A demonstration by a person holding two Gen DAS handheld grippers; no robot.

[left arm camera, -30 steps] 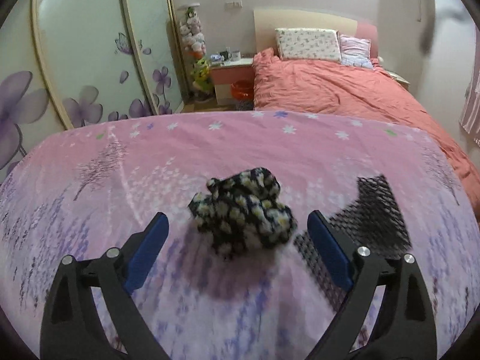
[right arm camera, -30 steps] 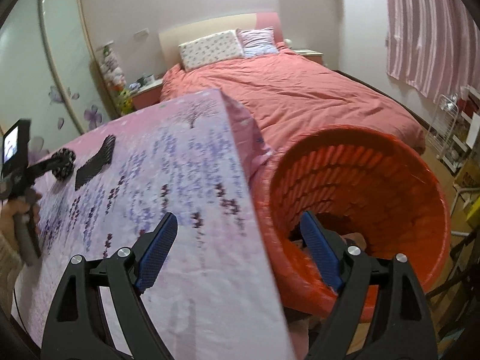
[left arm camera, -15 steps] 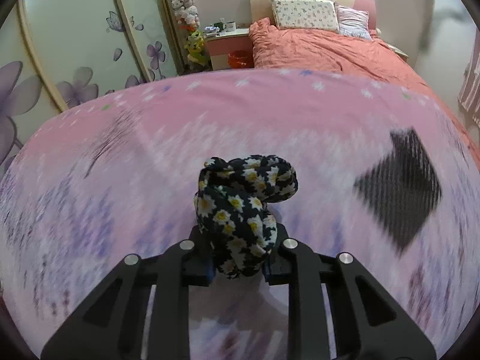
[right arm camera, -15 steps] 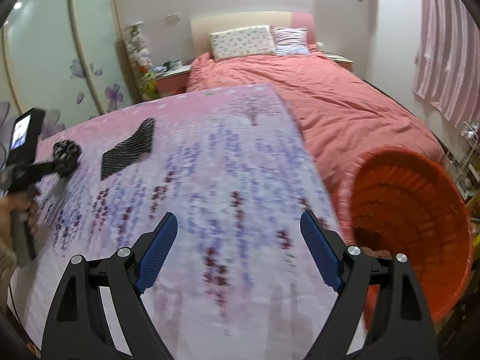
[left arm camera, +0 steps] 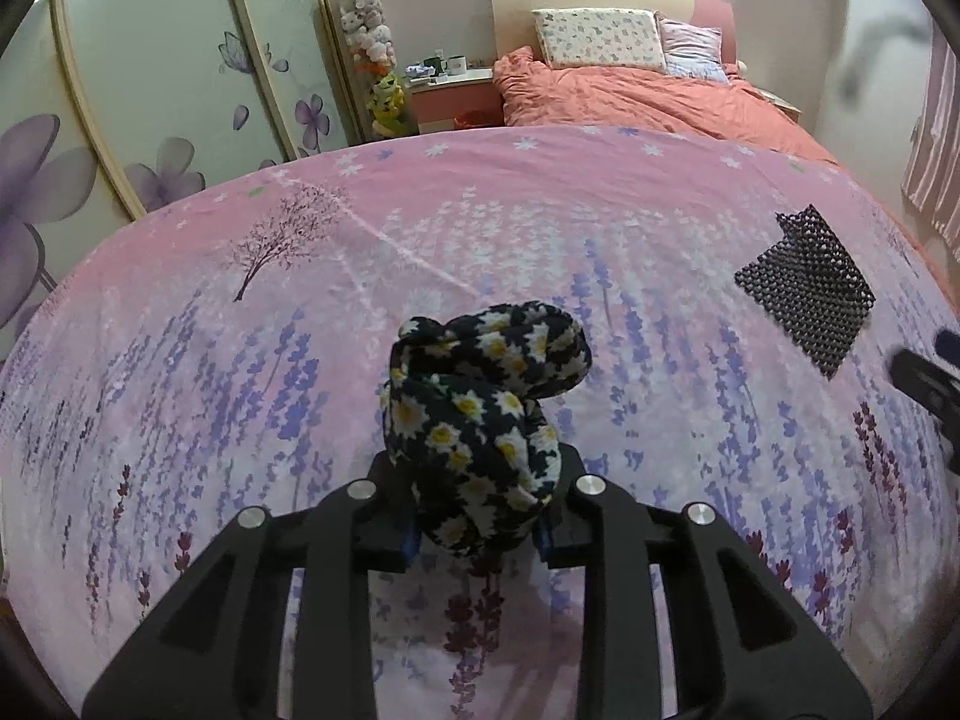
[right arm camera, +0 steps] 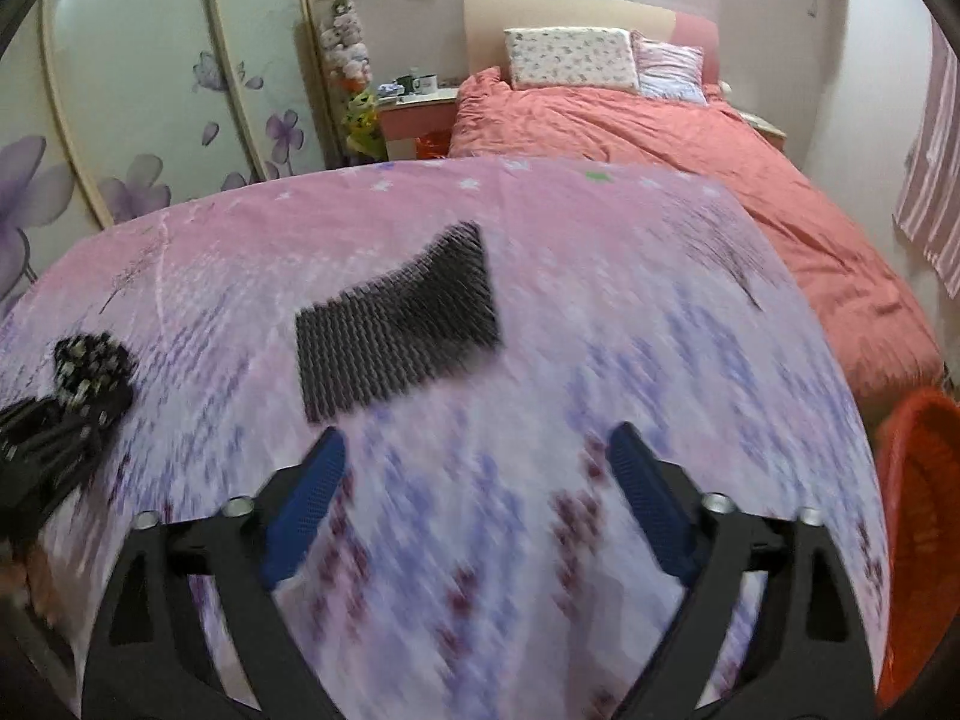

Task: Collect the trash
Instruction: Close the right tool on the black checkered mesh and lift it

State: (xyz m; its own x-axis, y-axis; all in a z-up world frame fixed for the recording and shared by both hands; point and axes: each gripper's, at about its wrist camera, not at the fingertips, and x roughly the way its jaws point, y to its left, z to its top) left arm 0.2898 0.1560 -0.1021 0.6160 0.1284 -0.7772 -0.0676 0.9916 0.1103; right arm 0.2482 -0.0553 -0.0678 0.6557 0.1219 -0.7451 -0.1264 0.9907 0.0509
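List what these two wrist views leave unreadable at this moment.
- Left gripper fingertips: left view, buried under the black daisy-print cloth bundle.
- Orange plastic basket: right view, cut by the frame edge; contents unseen.
- Black mesh mat: right view, motion-blurred.
- Nightstand mugs: too small.

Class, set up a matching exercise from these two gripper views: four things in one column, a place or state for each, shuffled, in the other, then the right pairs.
Things:
1. daisy-print cloth
2. black mesh piece
3. orange basket
4. right gripper

Places or states:
A. open, above the tablecloth
B. beside the table's right edge
C. clamped in the left gripper
D. flat on the tablecloth

Pairs: 1-C, 2-D, 3-B, 4-A
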